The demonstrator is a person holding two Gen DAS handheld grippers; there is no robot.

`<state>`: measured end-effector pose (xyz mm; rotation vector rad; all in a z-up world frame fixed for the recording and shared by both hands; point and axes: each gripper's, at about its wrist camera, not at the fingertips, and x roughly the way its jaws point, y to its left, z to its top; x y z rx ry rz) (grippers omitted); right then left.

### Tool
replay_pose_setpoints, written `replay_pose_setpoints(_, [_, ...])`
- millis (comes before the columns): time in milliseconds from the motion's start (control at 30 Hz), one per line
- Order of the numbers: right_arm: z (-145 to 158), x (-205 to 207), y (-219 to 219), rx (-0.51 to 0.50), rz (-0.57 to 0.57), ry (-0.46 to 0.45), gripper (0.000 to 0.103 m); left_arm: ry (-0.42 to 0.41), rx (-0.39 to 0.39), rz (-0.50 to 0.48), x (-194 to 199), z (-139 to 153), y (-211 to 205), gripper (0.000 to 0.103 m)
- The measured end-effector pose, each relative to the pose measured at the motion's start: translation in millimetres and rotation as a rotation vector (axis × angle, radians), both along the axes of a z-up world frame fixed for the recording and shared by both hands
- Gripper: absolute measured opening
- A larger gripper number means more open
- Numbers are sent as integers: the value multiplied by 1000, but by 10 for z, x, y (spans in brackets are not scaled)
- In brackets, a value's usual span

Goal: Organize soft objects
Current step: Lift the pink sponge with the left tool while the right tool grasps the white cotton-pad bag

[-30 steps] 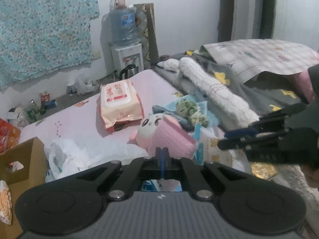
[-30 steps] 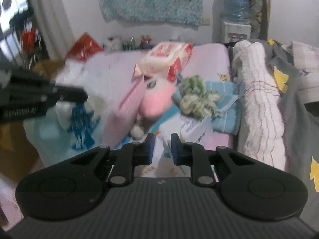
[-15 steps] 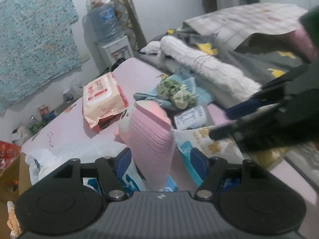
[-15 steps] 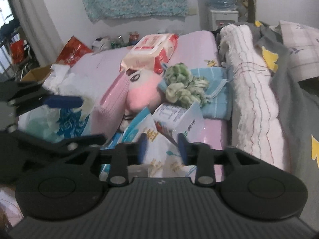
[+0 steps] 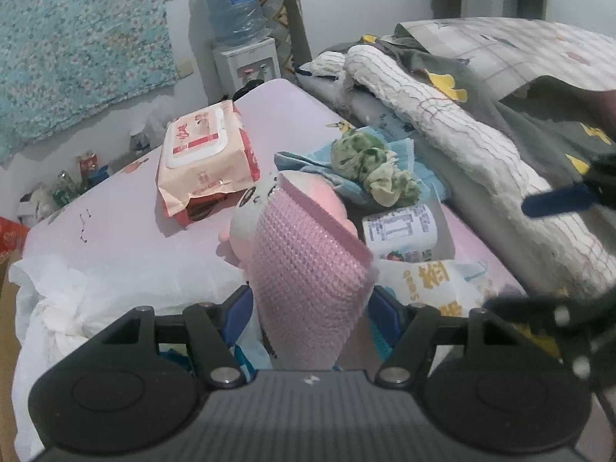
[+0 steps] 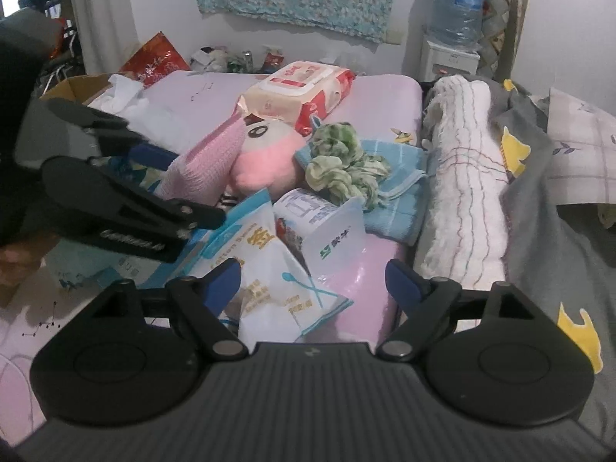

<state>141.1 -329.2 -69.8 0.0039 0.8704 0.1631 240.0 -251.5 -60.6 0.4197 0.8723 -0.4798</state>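
Observation:
A folded pink knitted cloth (image 5: 308, 269) stands on edge against a pink plush toy (image 5: 246, 211) on the bed. My left gripper (image 5: 310, 308) is open around the cloth, one blue pad close at each side. From the right wrist view, the cloth (image 6: 200, 165) sits between the left gripper's (image 6: 192, 188) fingers. My right gripper (image 6: 313, 277) has its jaws opening over a white printed bag (image 6: 277, 281), gripping nothing. A crumpled green-and-white cloth (image 6: 338, 161) lies on a blue towel (image 6: 400, 192).
A wipes pack (image 6: 300, 92) lies behind the plush. A small carton (image 6: 319, 223) leans by the bag. A rolled white blanket (image 6: 462, 177) and grey bedding bound the right. A cardboard box (image 6: 77, 84) with white plastic sits at the left.
The left gripper went from shut to open and sank, and the pink cloth now stands between its jaws. The right gripper's jaws spread from nearly shut to wide.

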Motion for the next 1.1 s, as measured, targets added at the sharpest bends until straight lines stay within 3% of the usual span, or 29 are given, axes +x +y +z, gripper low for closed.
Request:
replay_pose_setpoints(100, [-32, -24, 80, -16, 40, 1, 83, -11, -4, 23, 16, 9, -32, 67])
replay_pose_setpoints(167, [-65, -12, 166, -37, 75, 8, 84, -18, -12, 48, 18, 45, -20, 52])
replay_pose_setpoints(300, [-91, 71, 285, -55, 127, 15, 86, -9, -78, 97, 51, 164, 104, 41])
replay_pose_setpoints(367, [-112, 151, 317, -52, 142, 20, 96, 3, -110, 120, 78, 211, 197, 35])
replay_pose_setpoints(633, [-358, 449, 495, -81, 196, 115, 95, 51, -207, 158, 133, 314, 436, 31])
replay_pose_setpoints(733, [-415, 441, 511, -82, 181, 127, 85, 33, -219, 138, 71, 397, 448, 30])
replay_pose_setpoints(767, [-404, 431, 507, -82, 177, 126, 69, 23, -222, 127, 42, 429, 444, 30])
replay_pose_setpoints(867, [-344, 402, 455, -39, 156, 129, 48, -9, -232, 103, -63, 538, 438, 30])
replay_pose_setpoints(933, [-296, 358, 464, -49, 150, 111, 42, -27, -240, 89, -129, 607, 437, 30])
replay_pose_setpoints(1100, [-90, 257, 459, -37, 119, 42, 39, -93, -235, 65, -297, 767, 436, 30])
